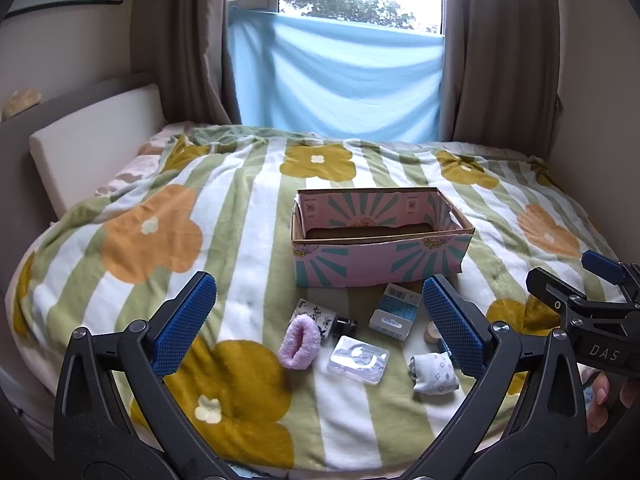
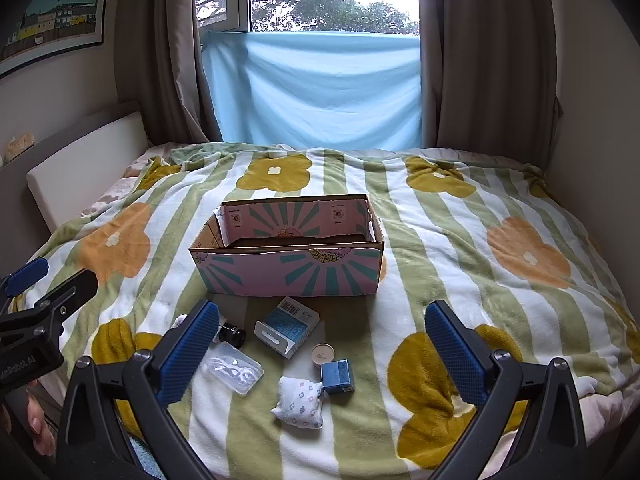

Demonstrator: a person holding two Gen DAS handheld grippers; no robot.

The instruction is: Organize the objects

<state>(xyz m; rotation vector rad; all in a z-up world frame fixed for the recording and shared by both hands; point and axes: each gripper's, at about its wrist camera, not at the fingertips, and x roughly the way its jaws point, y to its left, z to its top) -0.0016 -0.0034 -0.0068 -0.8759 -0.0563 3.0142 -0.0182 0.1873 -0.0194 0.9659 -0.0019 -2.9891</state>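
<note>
While both grippers hang with jaws wide apart and nothing between them, the job looks to be at its very start: every small item lies loose on the bedspread [image 2: 460, 240] and the cardboard box [image 2: 292, 276], at twelve o'clock from the cluster, shows only its brown floor.

The left gripper [image 1: 320, 320] frames the pink fuzzy roll [image 1: 300, 342], the clear plastic case [image 1: 358, 358] and the white patterned pouch [image 1: 434, 368]. The right gripper [image 2: 322, 340] frames the light blue carton [image 2: 286, 330], the small round jar [image 2: 323, 354] and the dark blue cube box [image 2: 338, 376].

A sensible next move is to pick one item, drop the open jaws over its narrow side, close, then carry it toward twelve o'clock and over the box's near wall.

The light blue carton lies flat, its long axis running roughly from seven to one o'clock in the right wrist view, barcode end toward the box. The cardboard box's long axis runs nine to three, mouth upward.
</note>
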